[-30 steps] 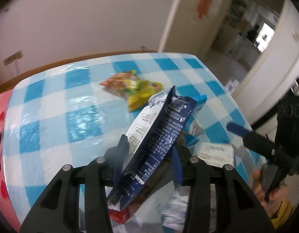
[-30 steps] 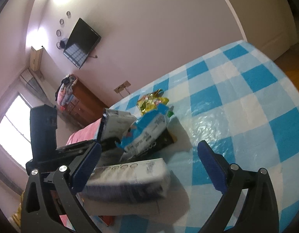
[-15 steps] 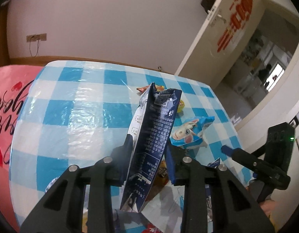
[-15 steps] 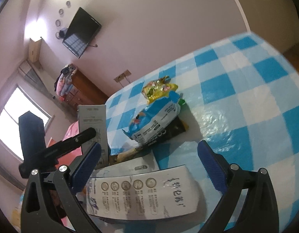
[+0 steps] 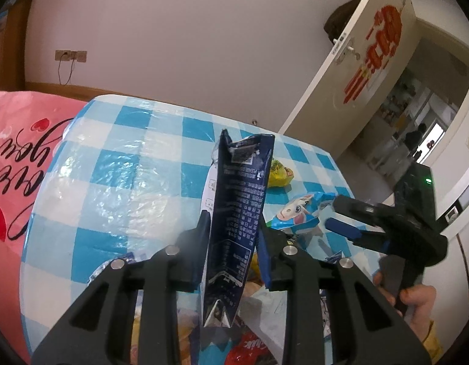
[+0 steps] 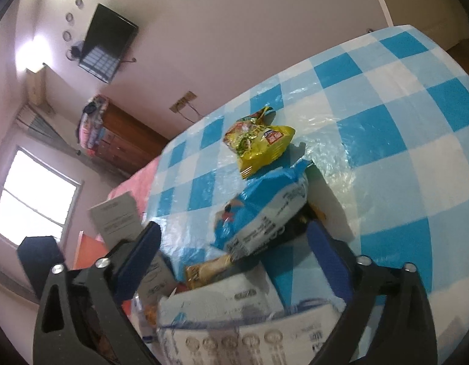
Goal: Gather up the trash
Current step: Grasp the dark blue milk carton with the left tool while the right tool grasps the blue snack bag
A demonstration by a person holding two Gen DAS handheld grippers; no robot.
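Left wrist view: the left gripper [image 5: 233, 243] is clamped on a flattened dark blue carton [image 5: 237, 213] – glossy card with white print; it stands at frame centre between the fingers, long axis upright, torn top toward the wall. Right of it lie a crinkly blue cartoon wrapper [image 5: 298, 213] and, behind it, a yellow packet [image 5: 278, 175] on the shiny checked tablecloth [image 5: 119, 176]; the right gripper [image 5: 341, 216] hangs at the right edge.

Right wrist view: the right gripper [image 6: 234, 243] gapes with nothing between its fingers; the blue wrapper [image 6: 262, 210] lies between and beyond the fingertips, long axis slanting toward the upper right; a blurred white printed pack [image 6: 234, 319] fills the lower frame – the yellow packet [image 6: 258, 143] sits above centre.
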